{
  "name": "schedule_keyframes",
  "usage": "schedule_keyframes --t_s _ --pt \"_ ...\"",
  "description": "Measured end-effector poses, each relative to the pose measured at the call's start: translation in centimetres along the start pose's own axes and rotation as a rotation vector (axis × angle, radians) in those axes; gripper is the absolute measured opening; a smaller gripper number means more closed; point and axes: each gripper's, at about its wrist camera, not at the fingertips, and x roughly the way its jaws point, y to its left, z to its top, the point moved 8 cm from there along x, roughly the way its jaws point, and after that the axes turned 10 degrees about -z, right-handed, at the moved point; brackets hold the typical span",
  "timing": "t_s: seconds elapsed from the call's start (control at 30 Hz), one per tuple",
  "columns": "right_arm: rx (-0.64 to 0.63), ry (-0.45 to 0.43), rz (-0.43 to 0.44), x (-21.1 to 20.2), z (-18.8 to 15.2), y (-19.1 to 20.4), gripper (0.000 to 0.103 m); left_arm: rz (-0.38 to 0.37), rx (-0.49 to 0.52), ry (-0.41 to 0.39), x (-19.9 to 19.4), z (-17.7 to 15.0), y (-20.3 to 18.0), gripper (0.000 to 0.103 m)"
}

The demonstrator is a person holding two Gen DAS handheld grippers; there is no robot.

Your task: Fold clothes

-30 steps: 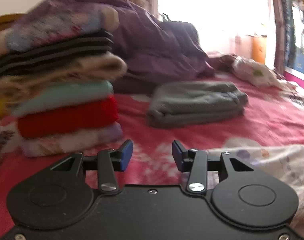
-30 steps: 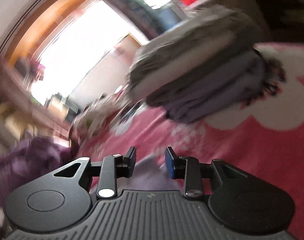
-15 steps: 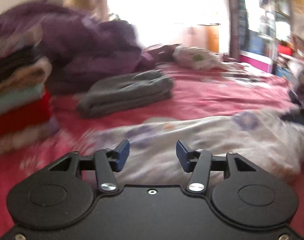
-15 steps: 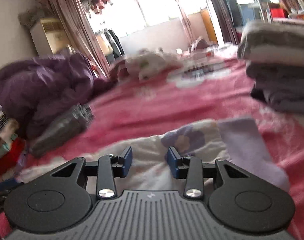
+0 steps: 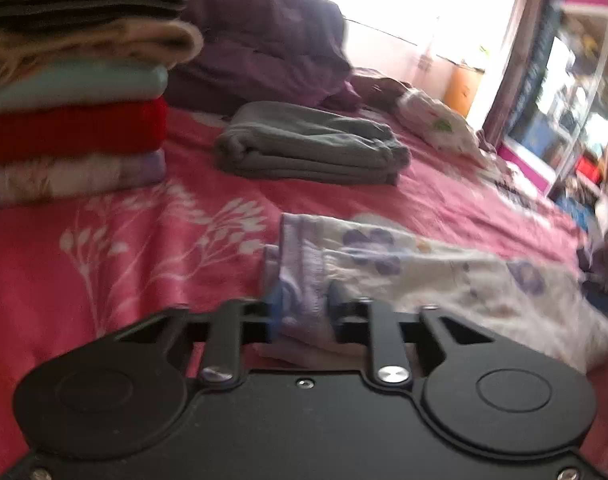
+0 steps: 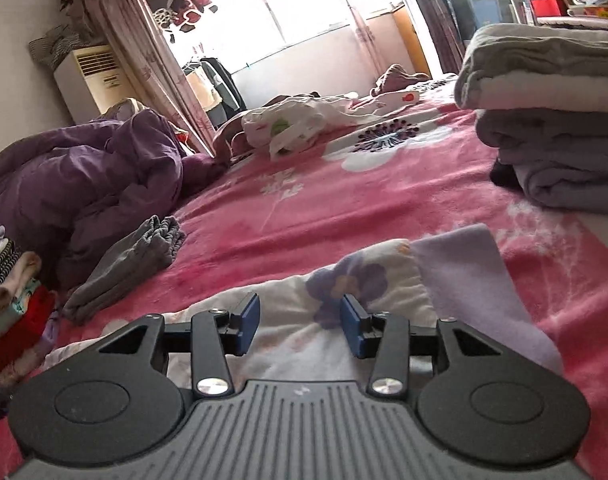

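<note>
A white garment with purple flowers (image 5: 443, 272) lies spread on the pink bed cover (image 5: 104, 248). Its lilac cuff end lies between the fingers of my left gripper (image 5: 302, 312), whose jaws stand around the cloth with a gap left. In the right wrist view the same garment (image 6: 343, 292) lies under my right gripper (image 6: 300, 324), which is open just above it, with the lilac cuff (image 6: 471, 280) to its right.
A tall stack of folded clothes (image 5: 72, 92) stands at left, a folded grey garment (image 5: 307, 148) behind, a purple duvet (image 5: 264, 48) beyond. A stack of folded grey and white items (image 6: 551, 120) sits at right. A white plastic bag (image 6: 288, 124) lies far back.
My left gripper has dropped to the garment's left cuff end, which now lies between its fingers. My right gripper has moved closer over the garment and stays open.
</note>
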Motion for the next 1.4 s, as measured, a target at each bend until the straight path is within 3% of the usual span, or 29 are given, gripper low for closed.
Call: schedule_keyframes --t_s 0.2,0.3,0.37,0.4,0.43,0.6,0.67,0.7,0.73,0.83,0.97,1.13,1.23,1.3,1.4 --pt "0.001 0.022 0.015 0.0 0.3 0.3 0.052 0.017 0.047 -0.063 -2.5 0.9 -0.4 0.0" --pt "0.008 0.008 0.018 -0.4 0.9 0.1 0.055 0.024 0.011 -0.088 -3.5 1.4 0.9 0.0" --pt "0.01 0.022 0.017 -0.2 0.7 -0.1 0.055 0.01 -0.027 -0.068 -2.9 1.3 1.6 0.02" --pt "0.016 0.027 0.016 -0.1 0.6 -0.3 0.055 0.004 -0.044 -0.058 -2.6 1.2 1.9 0.049" --pt "0.026 0.032 0.017 0.0 0.5 -0.5 0.055 -0.004 -0.058 -0.049 -2.2 1.0 2.0 0.052" --pt "0.067 0.042 0.022 0.4 0.1 -0.9 0.055 -0.067 -0.118 0.002 -0.5 0.3 1.7 0.05" --pt "0.069 0.046 0.022 0.6 0.0 -1.0 0.055 -0.063 -0.112 0.025 0.1 0.0 1.4 0.038" --pt "0.07 0.048 0.022 0.6 -0.1 -1.0 0.055 -0.049 -0.1 0.038 0.4 -0.3 1.3 0.028" --pt "0.071 0.051 0.023 0.7 -0.1 -1.0 0.056 -0.035 -0.085 0.04 0.6 -0.4 1.3 0.011" --pt "0.078 0.06 0.026 0.7 0.0 -1.1 0.056 -0.023 -0.02 0.004 -0.4 0.2 0.5 0.003" --pt "0.07 0.043 0.024 0.0 0.6 -0.6 0.059 -0.02 0.009 -0.066 -3.2 1.1 -0.1 0.003" --pt "0.054 0.06 0.01 0.3 0.4 -0.8 0.06 0.021 -0.008 0.013 -0.9 -0.8 1.2 0.004" --pt "0.029 0.071 -0.004 0.6 0.1 -0.8 0.059 0.119 -0.007 0.012 -0.9 -1.1 2.3 0.004" --pt "0.007 0.051 0.001 -0.1 0.7 -0.6 0.059 0.094 0.015 -0.057 -2.0 0.0 1.5 0.004" --pt "-0.029 0.016 0.006 -1.4 1.8 -0.4 0.059 0.018 0.063 -0.14 -2.9 1.2 -0.5 0.013"
